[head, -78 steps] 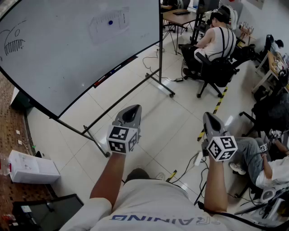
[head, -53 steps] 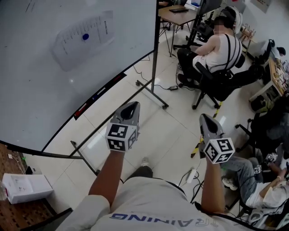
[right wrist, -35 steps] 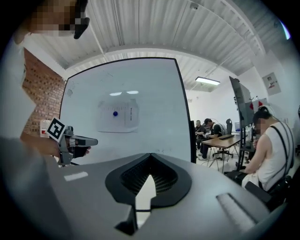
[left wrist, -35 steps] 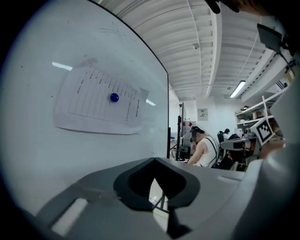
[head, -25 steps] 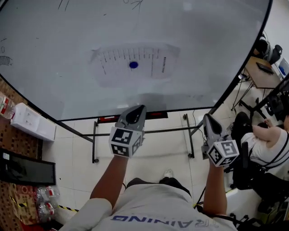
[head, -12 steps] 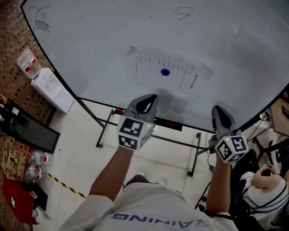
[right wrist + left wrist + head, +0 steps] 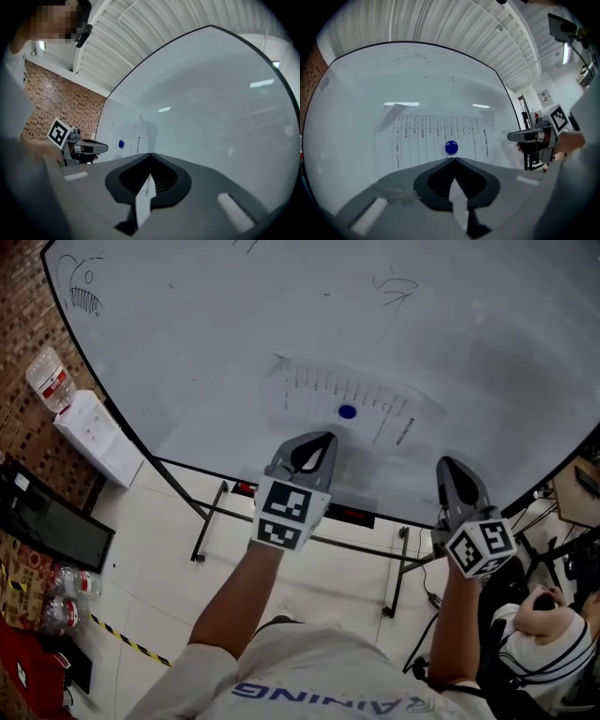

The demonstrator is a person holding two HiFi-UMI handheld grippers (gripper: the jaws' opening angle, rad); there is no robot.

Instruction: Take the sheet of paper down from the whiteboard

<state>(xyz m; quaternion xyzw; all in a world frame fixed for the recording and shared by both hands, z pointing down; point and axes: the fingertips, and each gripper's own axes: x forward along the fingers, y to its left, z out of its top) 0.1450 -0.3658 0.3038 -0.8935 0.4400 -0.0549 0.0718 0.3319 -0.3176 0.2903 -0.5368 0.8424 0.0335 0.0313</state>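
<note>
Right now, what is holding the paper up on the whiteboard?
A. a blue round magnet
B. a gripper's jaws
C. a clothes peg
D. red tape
A: a blue round magnet sits near the middle of the sheet of paper, pinning it flat on the whiteboard.

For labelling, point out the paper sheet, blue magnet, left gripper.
paper sheet (image 7: pixel 309 395), head view, left half
blue magnet (image 7: pixel 348 412), head view, centre
left gripper (image 7: pixel 453 159), left gripper view, jaws' tips
</note>
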